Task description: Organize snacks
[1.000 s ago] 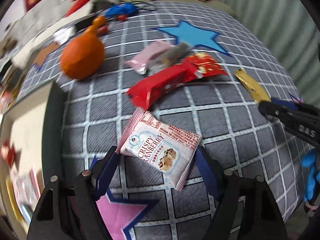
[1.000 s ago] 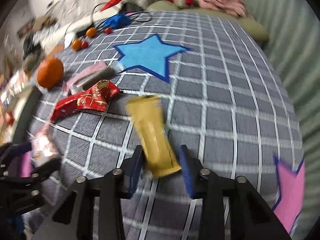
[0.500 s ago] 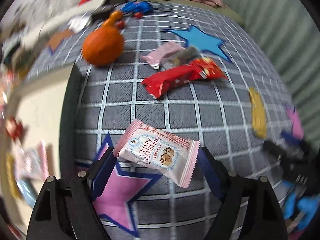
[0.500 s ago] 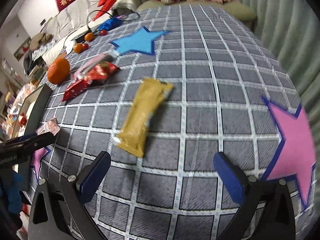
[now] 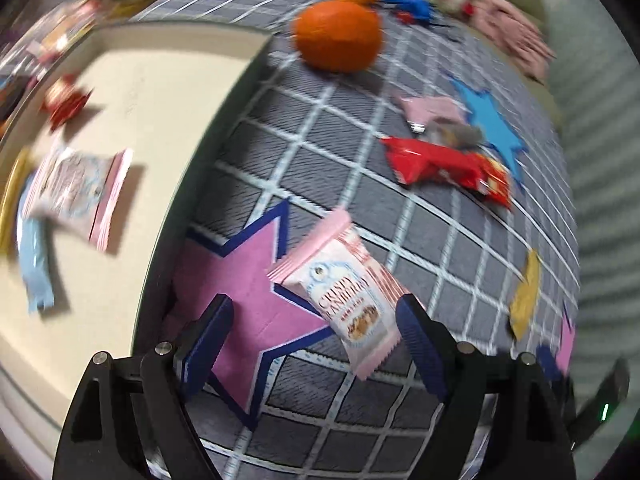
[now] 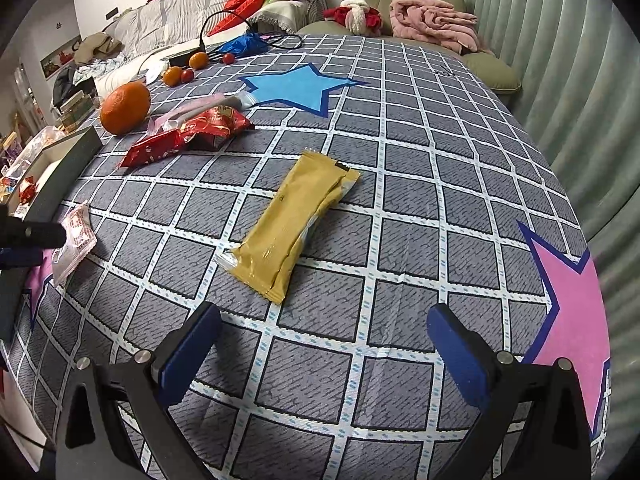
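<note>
My left gripper point(image 5: 316, 336) is open; a pink-and-white cranberry snack packet point(image 5: 340, 292) sits between its fingers, against the right finger, above the checked tablecloth. To its left is a cream tray point(image 5: 168, 92) holding several snacks. My right gripper point(image 6: 324, 344) is open and empty, just short of a yellow snack bar point(image 6: 292, 224) lying on the cloth. The cranberry packet point(image 6: 74, 240) and the left gripper also show at the left edge of the right wrist view. Red packets point(image 6: 188, 136) and a pink wrapper point(image 6: 196, 106) lie farther back.
A large orange point(image 6: 124, 108) sits near the tray point(image 6: 68, 160), with small oranges and tomatoes point(image 6: 180, 72) and a blue bag with cables point(image 6: 244, 46) behind. A sofa with a pink blanket point(image 6: 432, 20) borders the table's far edge.
My left gripper swung left toward the tray with the cranberry packet between its fingers. My right gripper opened, let go of the yellow bar and drew back from it.
</note>
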Demonstrator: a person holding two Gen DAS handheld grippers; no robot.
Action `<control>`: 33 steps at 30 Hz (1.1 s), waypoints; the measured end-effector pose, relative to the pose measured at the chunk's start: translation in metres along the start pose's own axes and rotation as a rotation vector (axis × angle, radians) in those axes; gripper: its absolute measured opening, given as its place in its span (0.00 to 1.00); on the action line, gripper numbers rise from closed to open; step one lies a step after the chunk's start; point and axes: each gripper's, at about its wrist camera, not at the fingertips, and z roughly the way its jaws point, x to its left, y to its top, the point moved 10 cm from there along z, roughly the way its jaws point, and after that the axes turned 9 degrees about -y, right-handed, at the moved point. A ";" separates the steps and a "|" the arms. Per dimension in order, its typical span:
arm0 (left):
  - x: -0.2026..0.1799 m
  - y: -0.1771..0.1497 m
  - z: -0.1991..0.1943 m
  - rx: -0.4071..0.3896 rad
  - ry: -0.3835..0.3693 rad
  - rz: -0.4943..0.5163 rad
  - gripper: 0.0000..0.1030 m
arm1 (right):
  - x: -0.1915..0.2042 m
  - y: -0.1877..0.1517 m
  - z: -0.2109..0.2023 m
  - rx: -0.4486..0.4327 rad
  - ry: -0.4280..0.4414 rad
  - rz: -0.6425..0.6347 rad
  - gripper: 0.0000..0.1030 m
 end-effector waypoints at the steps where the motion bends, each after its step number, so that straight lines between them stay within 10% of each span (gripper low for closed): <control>1: 0.002 0.002 0.002 -0.007 0.035 -0.045 0.85 | 0.000 0.000 0.000 -0.002 -0.001 0.000 1.00; 8: -0.013 0.009 0.019 -0.046 0.192 0.015 0.87 | -0.002 -0.010 -0.010 -0.009 -0.003 0.003 1.00; 15: -0.052 0.013 0.023 -0.099 0.105 0.504 0.58 | -0.002 -0.009 -0.010 -0.012 -0.003 0.003 1.00; 18: -0.062 0.025 0.021 -0.150 0.181 0.702 0.58 | -0.003 -0.009 -0.011 -0.012 -0.003 0.004 1.00; 23: -0.046 0.034 0.002 -0.165 0.124 0.570 0.82 | -0.002 -0.009 -0.010 -0.013 -0.003 0.004 1.00; 33: -0.040 0.016 0.018 -0.196 0.072 0.476 0.88 | -0.002 -0.007 -0.010 -0.015 -0.005 0.005 1.00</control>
